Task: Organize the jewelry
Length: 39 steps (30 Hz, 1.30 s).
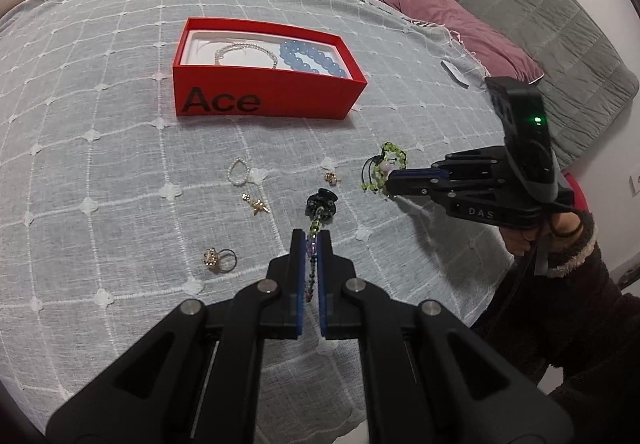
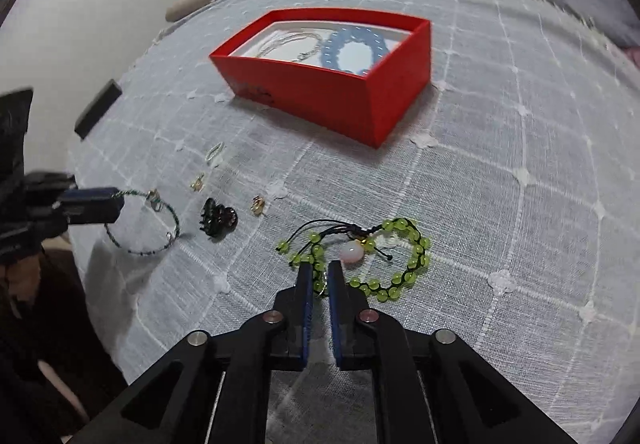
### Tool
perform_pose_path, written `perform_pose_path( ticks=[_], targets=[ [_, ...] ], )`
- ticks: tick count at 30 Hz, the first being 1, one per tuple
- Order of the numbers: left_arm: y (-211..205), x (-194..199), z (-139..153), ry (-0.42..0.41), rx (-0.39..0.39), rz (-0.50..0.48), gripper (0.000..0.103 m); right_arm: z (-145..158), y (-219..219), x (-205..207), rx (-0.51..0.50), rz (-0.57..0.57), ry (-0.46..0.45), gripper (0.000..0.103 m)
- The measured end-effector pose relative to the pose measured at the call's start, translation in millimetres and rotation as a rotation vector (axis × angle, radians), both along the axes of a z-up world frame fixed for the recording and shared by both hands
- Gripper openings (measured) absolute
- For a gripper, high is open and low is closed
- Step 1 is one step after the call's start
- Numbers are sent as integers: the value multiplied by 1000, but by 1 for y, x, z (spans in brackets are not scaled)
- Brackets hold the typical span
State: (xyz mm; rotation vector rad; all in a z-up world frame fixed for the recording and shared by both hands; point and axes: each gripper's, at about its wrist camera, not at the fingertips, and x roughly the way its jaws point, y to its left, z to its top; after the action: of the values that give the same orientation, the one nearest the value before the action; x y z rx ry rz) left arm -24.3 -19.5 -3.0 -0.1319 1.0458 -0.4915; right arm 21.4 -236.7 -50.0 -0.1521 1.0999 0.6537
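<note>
An open red box (image 1: pixel 264 96) (image 2: pixel 352 100) sits on the bedspread and holds a blue bead bracelet (image 1: pixel 310 58) (image 2: pixel 352 48) and a thin pale chain (image 1: pixel 240 52). My left gripper (image 1: pixel 314 240) is shut on a thin dark-green beaded bracelet (image 1: pixel 313 240) (image 2: pixel 160 228), lifted just above the cloth. My right gripper (image 2: pixel 320 270) (image 1: pixel 390 176) is shut on the cord of a green bead bracelet (image 2: pixel 396 268) (image 1: pixel 384 164) with a pink bead (image 2: pixel 352 253). A black hair claw (image 1: pixel 322 202) (image 2: pixel 218 220) lies between them.
Loose on the cloth: a small pearl ring (image 1: pixel 239 172), gold earrings (image 1: pixel 256 204) (image 1: pixel 331 177), and a gold ring with a plain band (image 1: pixel 218 260). Grey and purple pillows (image 1: pixel 452 20) lie behind. A dark flat object (image 2: pixel 98 110) sits at the bed edge.
</note>
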Motion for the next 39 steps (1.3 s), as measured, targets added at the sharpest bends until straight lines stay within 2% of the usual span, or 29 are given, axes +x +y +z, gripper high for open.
perform_pose_path(
  ticks=[9, 12, 14, 20, 24, 28, 33, 39],
  targets=[
    [-3, -2, -1, -2, 3, -8, 6, 36, -2, -22, 23, 0, -195, 5],
    [-2, -2, 0, -4, 2, -9, 6, 42, 6, -36, 21, 82, -242, 5],
    [-2, -3, -1, -4, 2, -7, 6, 40, 11, -42, 45, 135, -209, 5],
    [-1, -2, -1, -5, 4, -6, 6, 21, -1, -28, -39, 17, -163, 7],
    [0, -1, -2, -2, 4, -3, 6, 22, 4, -38, -13, 87, -156, 7],
    [-1, 0, -1, -3, 3, -3, 6, 16, 4, -32, -19, 50, -131, 9],
    [-1, 1, -1, 0, 3, -1, 6, 5, 4, -22, 12, 22, -55, 11],
    [-1, 1, -1, 0, 3, -1, 6, 1, -1, -13, 28, -27, -35, 11]
  ],
)
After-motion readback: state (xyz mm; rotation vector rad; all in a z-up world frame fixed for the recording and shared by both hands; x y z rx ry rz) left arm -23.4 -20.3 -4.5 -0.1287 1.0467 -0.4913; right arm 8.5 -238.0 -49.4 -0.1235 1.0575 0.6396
